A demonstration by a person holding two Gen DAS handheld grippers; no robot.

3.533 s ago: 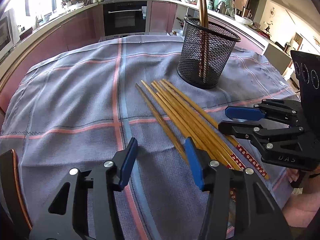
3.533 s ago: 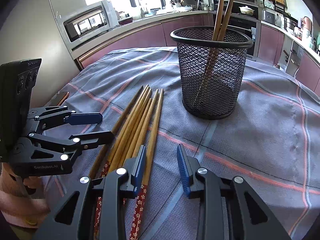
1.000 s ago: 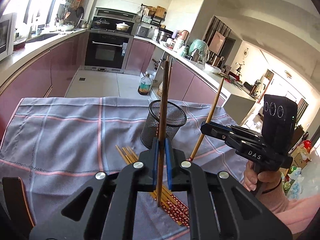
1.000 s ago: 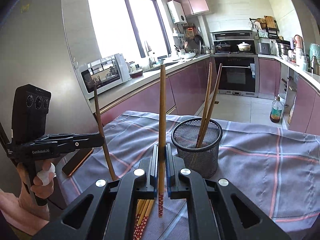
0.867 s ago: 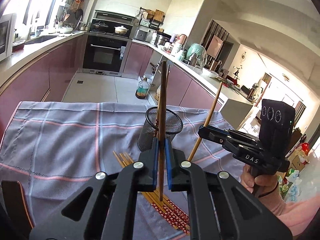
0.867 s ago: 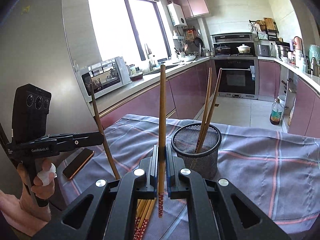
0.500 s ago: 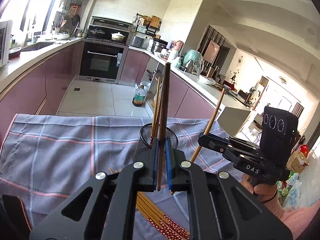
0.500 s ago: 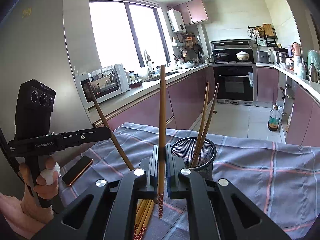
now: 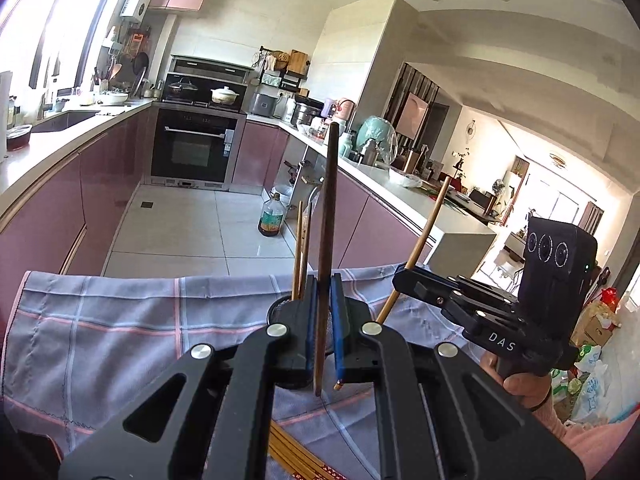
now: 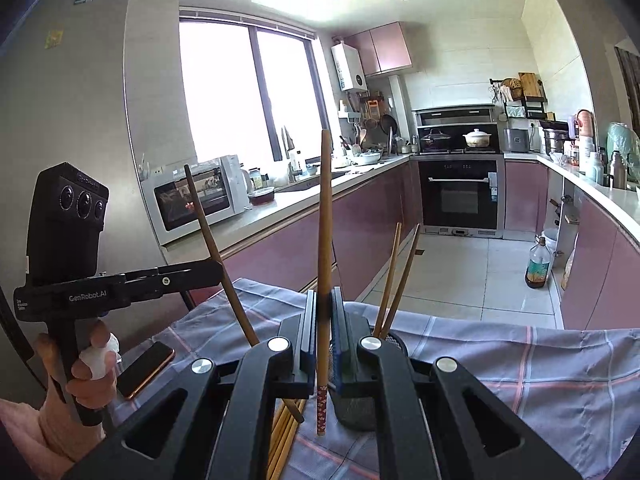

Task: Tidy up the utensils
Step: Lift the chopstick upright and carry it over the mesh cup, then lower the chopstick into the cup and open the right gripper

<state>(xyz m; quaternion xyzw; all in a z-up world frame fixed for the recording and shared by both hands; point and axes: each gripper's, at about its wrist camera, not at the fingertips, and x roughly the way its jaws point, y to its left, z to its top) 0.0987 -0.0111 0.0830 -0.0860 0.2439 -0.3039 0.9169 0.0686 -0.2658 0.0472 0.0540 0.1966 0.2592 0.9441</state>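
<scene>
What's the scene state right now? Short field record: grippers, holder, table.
left gripper: shut on dark chopstick, held upright
right gripper: shut on light chopstick, patterned end down
mesh holder: two chopsticks inside, leaning
loose chopsticks: on the cloth, not yet picked up
phone: at the table edge

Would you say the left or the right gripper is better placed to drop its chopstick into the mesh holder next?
Probably the left gripper: its dark chopstick hangs upright directly in front of the mesh holder. The right gripper holds its chopstick left of the holder.
</scene>
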